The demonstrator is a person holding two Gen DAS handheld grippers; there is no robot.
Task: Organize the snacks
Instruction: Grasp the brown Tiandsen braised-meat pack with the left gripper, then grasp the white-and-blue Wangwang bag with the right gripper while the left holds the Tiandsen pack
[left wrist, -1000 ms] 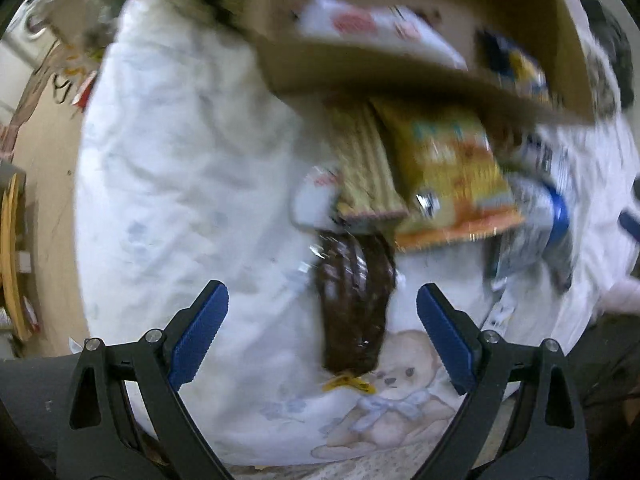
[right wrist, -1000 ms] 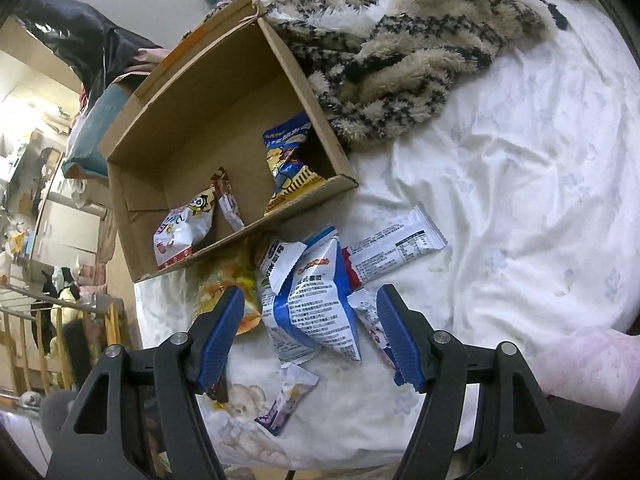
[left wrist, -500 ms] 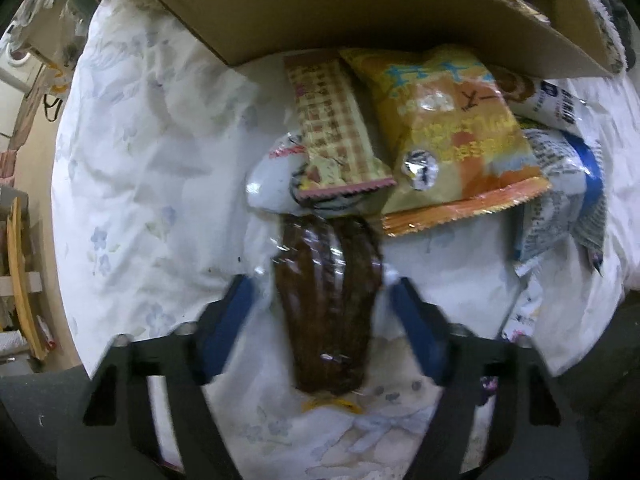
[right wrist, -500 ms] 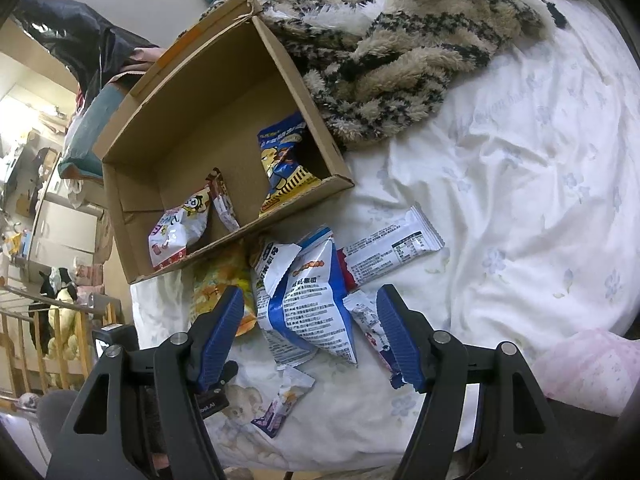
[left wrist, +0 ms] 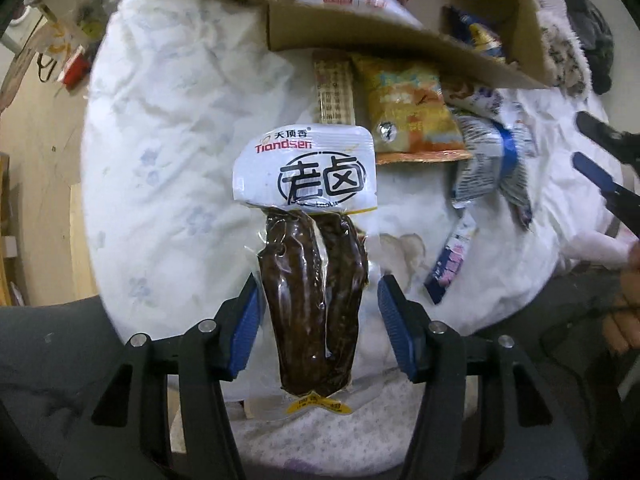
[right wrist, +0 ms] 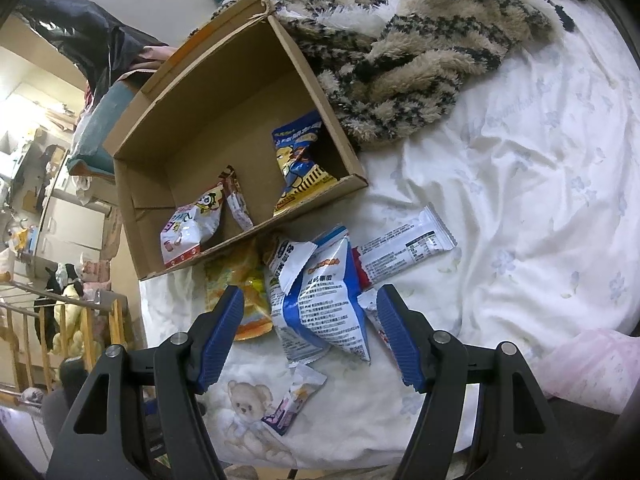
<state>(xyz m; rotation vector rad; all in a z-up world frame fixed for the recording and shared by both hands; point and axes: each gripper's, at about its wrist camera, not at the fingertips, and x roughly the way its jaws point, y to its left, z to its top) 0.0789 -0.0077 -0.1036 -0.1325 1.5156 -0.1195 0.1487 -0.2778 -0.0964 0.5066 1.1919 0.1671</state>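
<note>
My left gripper (left wrist: 318, 314) is shut on a clear pack of dark brown braised meat (left wrist: 316, 280) with a white label, held above the bed. The cardboard box (left wrist: 360, 42) lies beyond it with a few snack bags inside. In the right wrist view the box (right wrist: 240, 240) holds a white-red bag (right wrist: 190, 228) and a blue-yellow bag (right wrist: 298, 164). My right gripper (right wrist: 310, 330) is open and empty over a blue-white bag (right wrist: 324, 300) on the bed. A yellow bag (left wrist: 408, 108) and a checked bar (left wrist: 334, 92) lie by the box.
A white bar wrapper (right wrist: 408, 250) and a small purple sachet (right wrist: 294, 402) lie on the white bedsheet (right wrist: 520, 200). A furry striped blanket (right wrist: 400, 48) lies against the box's far side. The bed edge and floor (left wrist: 44, 184) are on the left.
My left gripper closed on the brown meat pack and lifted it off the sheet, showing its white label. My right gripper stayed over the blue-white bag.
</note>
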